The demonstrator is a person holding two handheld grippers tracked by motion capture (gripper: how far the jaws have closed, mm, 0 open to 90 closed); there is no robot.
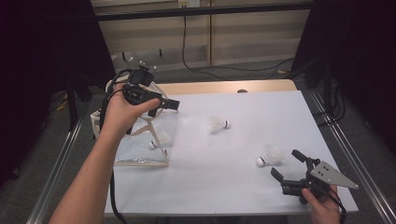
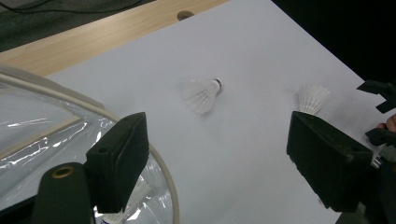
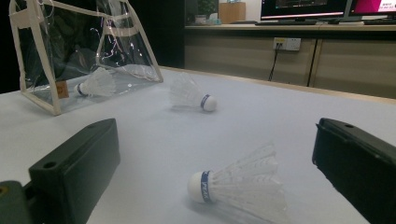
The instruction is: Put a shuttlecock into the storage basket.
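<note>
Tongs parted and empty on both sides of the white table [image 1: 224,186]. At left, the left gripper [image 1: 173,104] hangs over the mouth of a clear plastic pouch [image 1: 140,149], jaws spread with nothing between them; one shuttlecock in the pouch [image 1: 152,145] already lies on its floor. Mid-table, a second shuttlecock [image 1: 218,124] rests on its side, cork toward the right, well apart from either hand. At right, the right gripper [image 1: 286,165] sits low near the table's front edge, jaws released, and the nearest shuttlecock [image 1: 269,157] lies just ahead of them, cork pointing left and feathers fanning right, its long axis running across the gap between the jaws. By position, that bird looks to be the right hand's to take, with the pouch a long carry to the left.
</note>
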